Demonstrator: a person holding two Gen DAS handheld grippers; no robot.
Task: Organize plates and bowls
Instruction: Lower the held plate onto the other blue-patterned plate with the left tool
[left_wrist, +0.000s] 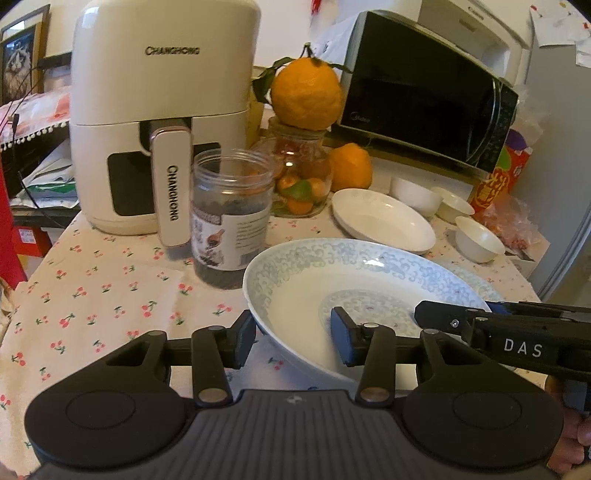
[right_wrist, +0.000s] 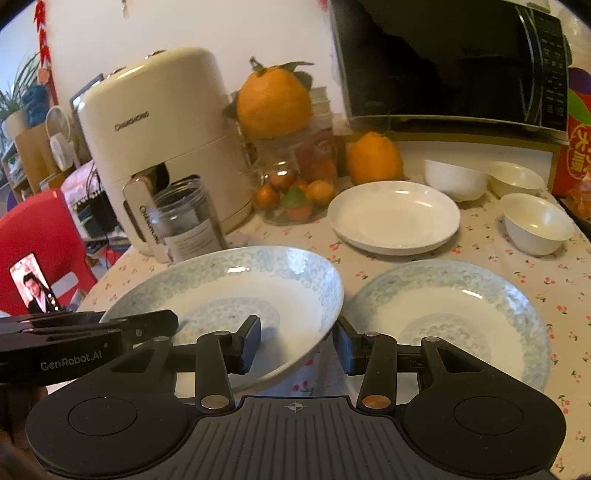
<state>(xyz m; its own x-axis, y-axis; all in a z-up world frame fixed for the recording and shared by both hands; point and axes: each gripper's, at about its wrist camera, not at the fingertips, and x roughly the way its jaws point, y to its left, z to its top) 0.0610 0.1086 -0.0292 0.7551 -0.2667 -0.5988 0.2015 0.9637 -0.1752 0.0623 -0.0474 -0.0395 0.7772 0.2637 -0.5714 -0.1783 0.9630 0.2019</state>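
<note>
Both the left gripper (left_wrist: 293, 334) and right gripper (right_wrist: 297, 341) stood wide apart astride opposite rims of the tilted patterned plate (right_wrist: 236, 295), raised beside a second plate (right_wrist: 480, 295) on the table (left_wrist: 110, 295)

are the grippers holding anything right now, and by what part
Both straddle the rim of the lifted blue-patterned plate: left gripper on its left edge, right gripper on its right edge, each with one finger inside. Jaws look open, so a firm clamp cannot be confirmed.

Air fryer (left_wrist: 162, 110), microwave (left_wrist: 424, 99), jars (left_wrist: 231, 218), oranges (left_wrist: 306, 92).
</note>
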